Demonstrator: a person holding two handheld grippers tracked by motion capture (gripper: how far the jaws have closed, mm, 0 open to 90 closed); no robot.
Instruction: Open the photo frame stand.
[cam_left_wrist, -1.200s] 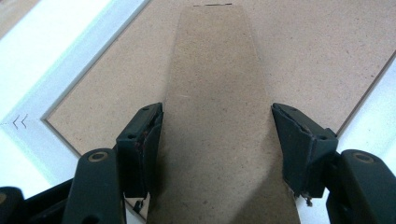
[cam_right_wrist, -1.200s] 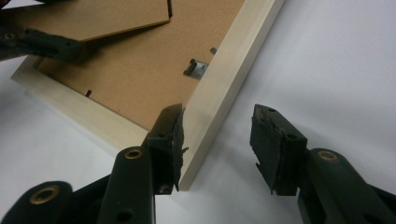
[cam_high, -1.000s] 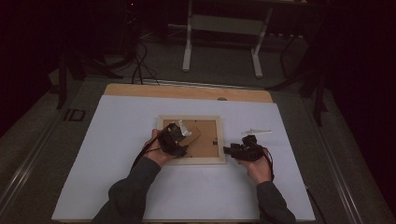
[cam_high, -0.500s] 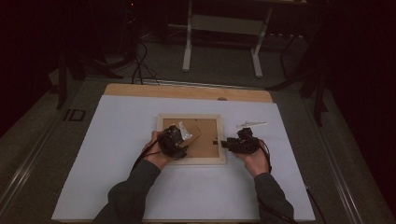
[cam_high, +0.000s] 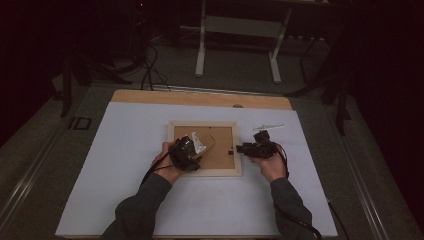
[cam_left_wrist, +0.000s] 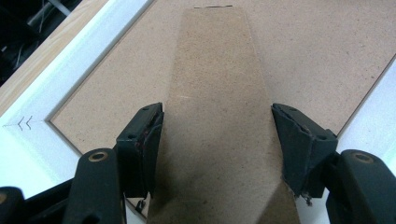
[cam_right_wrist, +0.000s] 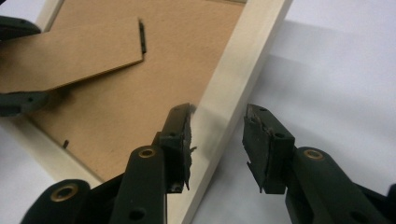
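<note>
**Right claw straddles the frame's rail while the left holds the easel stand**

A pale wooden picture frame (cam_high: 205, 147) lies face down near the middle of the white-covered bench (cam_high: 125, 150), its brown fibreboard backing (cam_right_wrist: 116, 107) turned up. The right claw (cam_right_wrist: 217, 140) comes in from the frame's right side, and its jaws have just been closing. They now stand partly spread, one over the backing's edge and one over the white cover, with the frame's right rail (cam_right_wrist: 243, 65) running between them. The rail's long axis points away from the person, so the claw crosses it squarely. The pads do not appear to press the wood yet.

The left claw (cam_left_wrist: 217, 140) sits over the frame's near left part, its jaws pinching the two edges of the tapered fibreboard easel stand (cam_left_wrist: 215, 93), which is hinged to the backing and raised off it. A small white strip (cam_high: 268, 127) lies apart, beyond the right claw.
</note>
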